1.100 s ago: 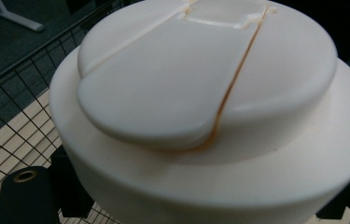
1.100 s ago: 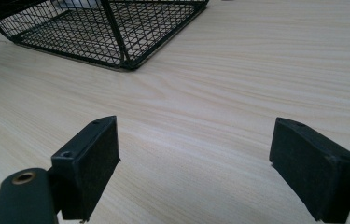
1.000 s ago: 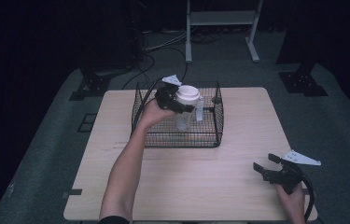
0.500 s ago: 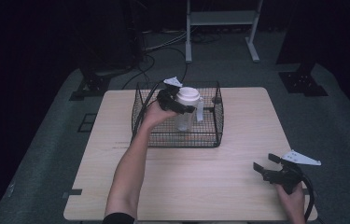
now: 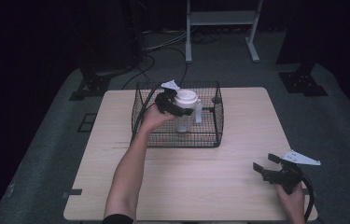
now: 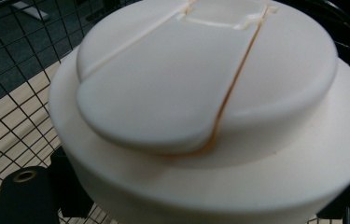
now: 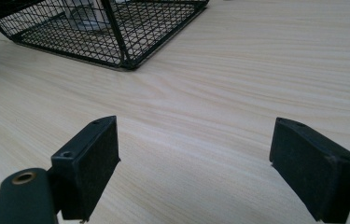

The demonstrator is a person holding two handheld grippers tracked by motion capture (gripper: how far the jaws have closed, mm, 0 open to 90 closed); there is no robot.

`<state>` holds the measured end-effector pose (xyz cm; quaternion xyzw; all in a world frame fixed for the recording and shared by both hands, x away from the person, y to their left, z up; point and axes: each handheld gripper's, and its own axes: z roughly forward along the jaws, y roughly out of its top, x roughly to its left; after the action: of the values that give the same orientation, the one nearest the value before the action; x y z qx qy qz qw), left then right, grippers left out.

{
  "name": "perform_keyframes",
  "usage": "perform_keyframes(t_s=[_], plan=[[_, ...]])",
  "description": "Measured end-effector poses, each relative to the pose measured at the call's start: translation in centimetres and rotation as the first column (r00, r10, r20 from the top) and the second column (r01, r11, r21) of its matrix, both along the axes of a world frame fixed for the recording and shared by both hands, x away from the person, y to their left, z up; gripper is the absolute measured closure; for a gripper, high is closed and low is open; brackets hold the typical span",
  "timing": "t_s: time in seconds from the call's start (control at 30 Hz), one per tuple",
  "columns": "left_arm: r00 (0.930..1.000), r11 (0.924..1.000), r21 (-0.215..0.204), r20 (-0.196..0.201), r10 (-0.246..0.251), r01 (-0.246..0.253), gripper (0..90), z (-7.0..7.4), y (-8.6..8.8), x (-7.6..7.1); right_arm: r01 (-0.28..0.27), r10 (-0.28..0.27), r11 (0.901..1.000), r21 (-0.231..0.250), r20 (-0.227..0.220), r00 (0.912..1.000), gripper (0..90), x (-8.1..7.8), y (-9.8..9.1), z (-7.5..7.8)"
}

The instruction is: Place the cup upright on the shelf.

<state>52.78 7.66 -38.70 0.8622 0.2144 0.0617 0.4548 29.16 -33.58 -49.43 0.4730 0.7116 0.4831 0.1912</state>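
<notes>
Bottle (image 5: 185, 111) lowered inside basket (image 5: 210, 135).

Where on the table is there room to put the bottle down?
The bare wood in front of the wire basket is free, from the table edge on the left across to the right tool. The strips left and right of the basket are free too. Inside the basket it is crowded around the white-lidded bottle.
</notes>
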Motion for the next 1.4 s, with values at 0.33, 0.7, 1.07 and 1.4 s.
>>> perform_keyframes(t_s=[0.33, 0.7, 1.07, 1.4], plan=[[0.9996, 0.9997, 0.024, 0.028, 0.001, -0.002, 15.0, 0.0, -0.1, -0.8, 0.001, -0.001, 1.0000, 0.000, -0.001, 1.0000, 14.7, 0.0, 0.0, 0.0], [0.9992, 0.9973, 0.073, 0.038, -0.011, 0.008, 14.9, 0.1, 0.3, -1.3, 0.002, -0.002, 1.0000, 0.000, -0.002, 1.0000, 14.7, 0.0, 0.0, 0.0], [0.9994, 0.9971, 0.075, 0.031, -0.013, 0.011, 14.4, -0.3, 0.9, -2.0, 0.000, 0.000, 1.0000, -0.003, -0.001, 1.0000, 14.7, 0.0, 0.0, 0.0], [0.9995, 0.9978, 0.066, 0.029, -0.010, 0.008, 14.2, -0.2, 1.3, -2.1, 0.001, -0.001, 1.0000, -0.004, -0.001, 1.0000, 14.7, 0.0, 0.1, 0.0]])
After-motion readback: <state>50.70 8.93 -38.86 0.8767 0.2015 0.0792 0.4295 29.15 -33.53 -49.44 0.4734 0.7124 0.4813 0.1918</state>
